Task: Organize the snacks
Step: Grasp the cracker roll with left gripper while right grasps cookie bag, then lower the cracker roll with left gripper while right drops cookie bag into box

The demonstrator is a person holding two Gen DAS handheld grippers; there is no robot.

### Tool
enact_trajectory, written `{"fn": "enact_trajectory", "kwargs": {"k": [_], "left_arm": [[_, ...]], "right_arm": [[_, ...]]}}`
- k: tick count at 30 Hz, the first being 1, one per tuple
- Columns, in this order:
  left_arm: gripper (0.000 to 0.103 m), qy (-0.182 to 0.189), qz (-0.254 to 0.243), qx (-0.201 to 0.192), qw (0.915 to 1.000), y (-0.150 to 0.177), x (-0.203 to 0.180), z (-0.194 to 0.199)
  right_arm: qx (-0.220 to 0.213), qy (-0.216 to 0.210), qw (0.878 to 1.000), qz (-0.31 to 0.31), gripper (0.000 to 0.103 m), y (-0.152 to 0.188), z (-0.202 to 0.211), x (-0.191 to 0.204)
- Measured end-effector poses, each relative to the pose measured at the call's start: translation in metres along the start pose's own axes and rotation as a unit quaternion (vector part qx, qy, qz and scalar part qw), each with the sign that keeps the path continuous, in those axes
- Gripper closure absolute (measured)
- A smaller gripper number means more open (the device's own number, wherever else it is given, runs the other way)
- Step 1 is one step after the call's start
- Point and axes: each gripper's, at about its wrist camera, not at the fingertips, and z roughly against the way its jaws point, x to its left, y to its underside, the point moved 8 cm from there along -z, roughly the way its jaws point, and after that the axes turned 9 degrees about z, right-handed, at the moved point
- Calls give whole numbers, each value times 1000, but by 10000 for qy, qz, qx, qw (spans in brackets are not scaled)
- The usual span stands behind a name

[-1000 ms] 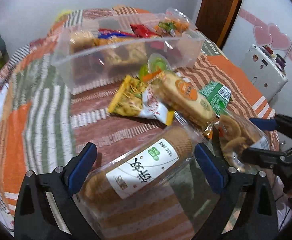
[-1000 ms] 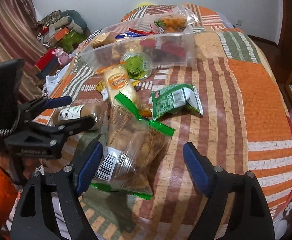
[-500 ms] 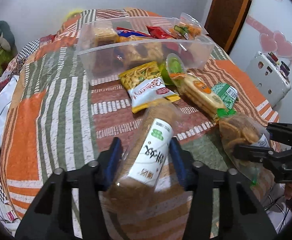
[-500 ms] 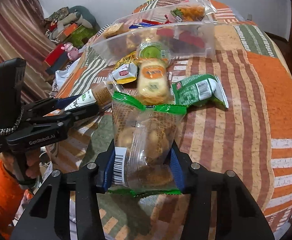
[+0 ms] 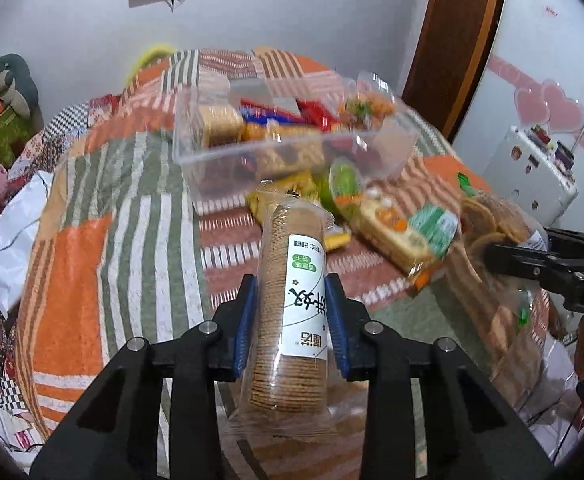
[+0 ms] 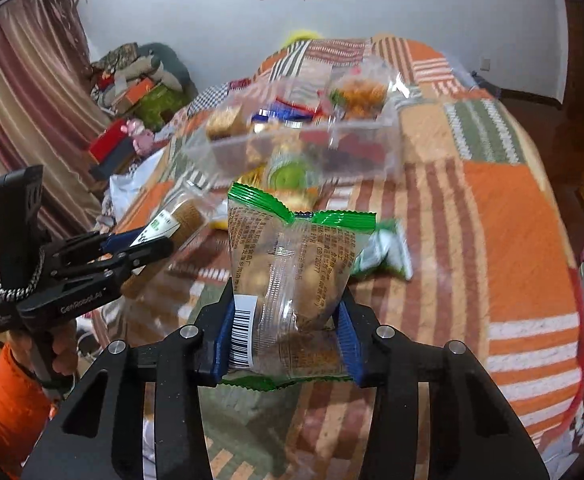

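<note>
Left gripper (image 5: 291, 320) clamping its blue-padded jaws on a long clear-wrapped sleeve of round brown crackers with a white label (image 5: 292, 292), holding it up off the patchwork orange, green and white striped bedspread (image 5: 103, 248), the sleeve pointing away toward the clear rectangular plastic container (image 5: 292, 152). Right gripper (image 6: 285, 344) squeezing tight on a transparent bag of brown biscuits with a green crimped top edge and a barcode (image 6: 292, 280), carrying it upright above the bedspread, green seam uppermost.

Sitting farther along the bed, that clear container, already loaded with red and blue packets, a block of crackers and an orange-and-green snack bag at its right end. Lying loose just in front of it: a small round green-lidded cup (image 5: 344, 184), a yellow snack packet (image 5: 296, 184) partly hidden behind the cracker sleeve, a pale wrapped cake with an orange label (image 5: 392, 228), and a small green-and-white pouch (image 6: 384, 256) beside the biscuit bag. Much of this blurring in both views.

Showing in the right view, left gripper off to the left with the cracker sleeve in its grip, orange sleeve of the person's arm below it.
</note>
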Motion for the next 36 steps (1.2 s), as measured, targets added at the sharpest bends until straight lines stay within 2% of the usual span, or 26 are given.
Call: {"fn": "enact_trajectory", "kwargs": {"k": [11,18,26,36], "left_arm": [[70,54,215,-786,9967,-72,0,34],[70,82,359,-1038,9939,-116,2,35],[70,71,547,-1122,9922,-149,7,18],[70,70,704,-920,9932,-167,11,-24]], "right_arm": [[-651,185,9976,167,62,-69,13,-5],[-976,229,9945,295,62,-111,10,-3],[-1131,256,9927,316,62,-148,-6,-3],[-896,283,9949,373,62,-161,-47,-10]]}}
